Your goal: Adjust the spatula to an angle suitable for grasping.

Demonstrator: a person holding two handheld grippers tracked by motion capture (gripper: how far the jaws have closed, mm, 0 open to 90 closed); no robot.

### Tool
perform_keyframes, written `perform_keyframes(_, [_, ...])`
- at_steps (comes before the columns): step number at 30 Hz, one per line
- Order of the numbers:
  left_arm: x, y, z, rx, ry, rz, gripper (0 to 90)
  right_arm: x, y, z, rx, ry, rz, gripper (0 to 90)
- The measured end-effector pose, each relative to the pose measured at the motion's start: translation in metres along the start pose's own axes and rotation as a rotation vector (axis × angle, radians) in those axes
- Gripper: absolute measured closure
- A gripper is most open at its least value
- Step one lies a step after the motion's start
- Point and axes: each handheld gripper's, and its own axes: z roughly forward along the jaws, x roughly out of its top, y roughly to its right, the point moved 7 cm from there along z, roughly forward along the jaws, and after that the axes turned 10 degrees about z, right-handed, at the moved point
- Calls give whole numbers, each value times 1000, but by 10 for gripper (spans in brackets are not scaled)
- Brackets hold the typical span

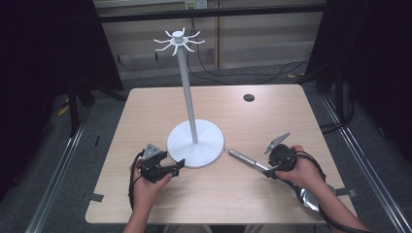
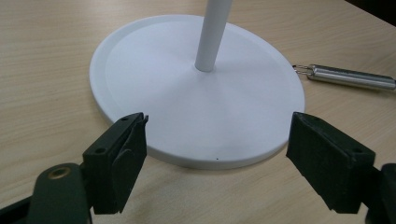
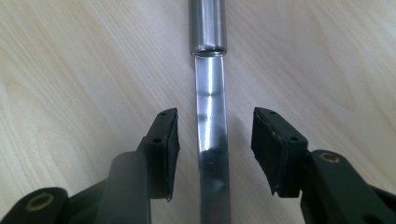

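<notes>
Pale wood tabletop (image 1: 145, 116) ringed by dark curtains. Right gripper (image 3: 215, 147) stands apart-jawed, gripping nothing, its pads either side of a metal utensil's (image 3: 212, 140) flat shank without touching. From the gripper, the utensil's long axis runs toward ten o'clock in the high view, its round handle (image 1: 241, 157) ending just beside the white stand base (image 1: 194, 145). Left gripper (image 2: 215, 154), wide apart and empty, faces that base's near rim from seven o'clock. Bare table lies beyond the stand, toward twelve o'clock.

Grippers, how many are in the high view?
2. The left gripper is at the white stand's base; the right gripper is over the metal utensil on the table.
</notes>
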Motion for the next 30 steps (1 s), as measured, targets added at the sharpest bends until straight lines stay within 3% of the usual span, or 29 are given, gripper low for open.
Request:
perform_keyframes(8, [0, 0, 0, 2, 0, 1, 200, -2, 0, 9, -4, -41, -10, 544])
perform_keyframes(11, [0, -1, 0, 3, 1, 1, 200, -2, 1, 13, -5, -56, -7, 588])
perform_keyframes(16, [0, -1, -1, 2, 3, 3, 200, 0, -2, 14, 21, -60, 2, 748])
perform_keyframes(20, [1, -1, -1, 3, 5, 2, 200, -1, -3, 14, 28, -59, -10, 757])
perform_keyframes(24, [2, 0, -2, 1, 10, 4, 201, -2, -1, 11, 63, -25, 10, 760])
perform_keyframes(30, [3, 2, -1, -1, 12, 11, 200, 2, 2, -6, 90, 57, 41, 760])
